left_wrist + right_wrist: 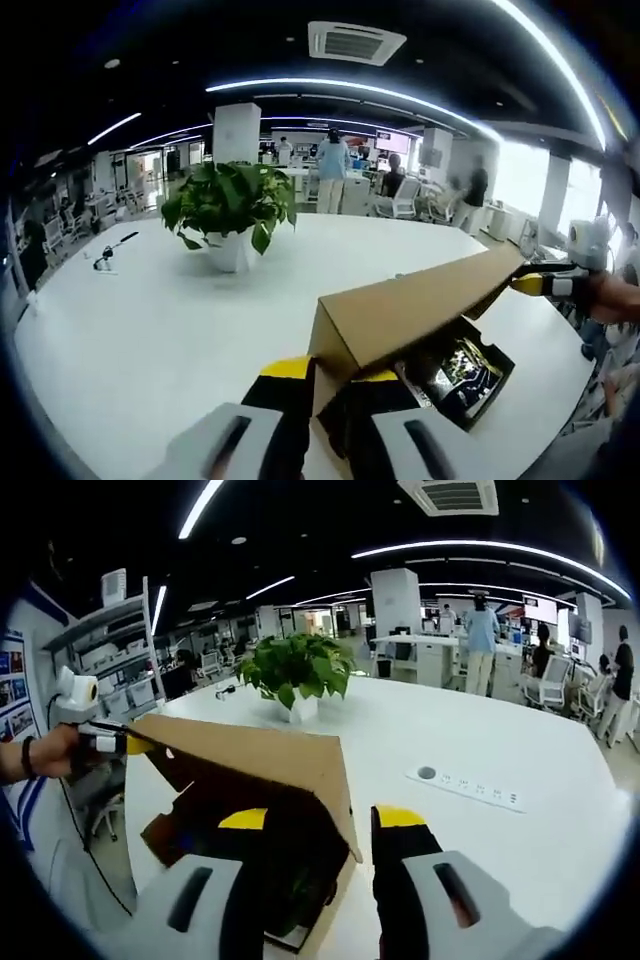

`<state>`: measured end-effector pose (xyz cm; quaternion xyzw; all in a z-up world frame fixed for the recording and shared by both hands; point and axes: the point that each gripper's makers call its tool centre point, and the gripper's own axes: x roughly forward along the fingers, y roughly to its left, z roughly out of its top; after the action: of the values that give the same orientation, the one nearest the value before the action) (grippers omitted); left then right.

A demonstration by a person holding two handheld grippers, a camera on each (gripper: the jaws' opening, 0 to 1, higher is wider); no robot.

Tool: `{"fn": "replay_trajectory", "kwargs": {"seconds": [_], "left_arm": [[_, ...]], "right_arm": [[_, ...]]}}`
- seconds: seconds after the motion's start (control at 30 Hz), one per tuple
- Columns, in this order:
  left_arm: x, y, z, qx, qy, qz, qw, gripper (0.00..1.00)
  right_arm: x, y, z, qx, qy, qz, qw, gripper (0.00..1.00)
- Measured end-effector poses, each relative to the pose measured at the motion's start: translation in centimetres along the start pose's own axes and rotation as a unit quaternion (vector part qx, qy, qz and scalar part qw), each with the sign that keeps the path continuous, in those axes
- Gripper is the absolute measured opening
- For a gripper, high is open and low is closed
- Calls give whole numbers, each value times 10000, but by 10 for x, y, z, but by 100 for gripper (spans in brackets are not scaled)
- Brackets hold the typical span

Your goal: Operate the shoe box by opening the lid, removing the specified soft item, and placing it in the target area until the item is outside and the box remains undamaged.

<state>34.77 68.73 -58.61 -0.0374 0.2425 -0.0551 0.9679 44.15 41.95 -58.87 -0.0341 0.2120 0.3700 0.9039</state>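
Jaws of the left gripper (325, 395) are closed on one end edge of the raised cardboard lid (410, 310). Jaws of the right gripper (325, 835) stand apart around the opposite end of that lid, and I cannot tell if they press it. Under the lid the shoe box (465, 375) lies open on the white surface (150, 320), with a dark soft item (462, 368) still inside. Farther on the surface stands a potted plant (232, 210). Behind it is an office with people (331, 170) standing.

One shoe box (410, 315), one potted plant (232, 208), one table (130, 340), two grippers, one power strip (468, 784)
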Motion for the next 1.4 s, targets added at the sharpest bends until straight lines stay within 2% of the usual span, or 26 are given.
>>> {"fn": "replay_trajectory", "kwargs": {"seconds": [0.1, 0.27, 0.33, 0.5, 0.63, 0.83, 1.23, 1.4], "left_arm": [[1, 1, 1, -7, -5, -4, 10000, 10], [3, 2, 1, -8, -23, -3, 10000, 10], [3, 2, 2, -10, -35, 5, 10000, 10], [5, 3, 3, -9, -62, 14, 10000, 9], [7, 4, 5, -28, -96, 34, 9999, 9], [13, 8, 7, -37, -116, 81, 9999, 8], [37, 24, -14, -220, 119, 151, 9996, 4], [47, 30, -17, -275, 176, 181, 9993, 3]], "right_arm": [[5, -5, -2, -57, 41, -97, 9999, 22], [12, -10, -5, -96, 76, -126, 9998, 16], [14, -14, -5, -42, 71, -179, 9998, 11], [17, -7, -5, 13, 65, -59, 10000, 3], [20, -11, -4, 215, 46, -39, 9998, 3], [25, -12, -2, 255, 49, -23, 9997, 2], [42, -23, -1, 482, 61, 18, 9988, 1], [50, -29, -12, 516, 251, -15, 9984, 0]]}}
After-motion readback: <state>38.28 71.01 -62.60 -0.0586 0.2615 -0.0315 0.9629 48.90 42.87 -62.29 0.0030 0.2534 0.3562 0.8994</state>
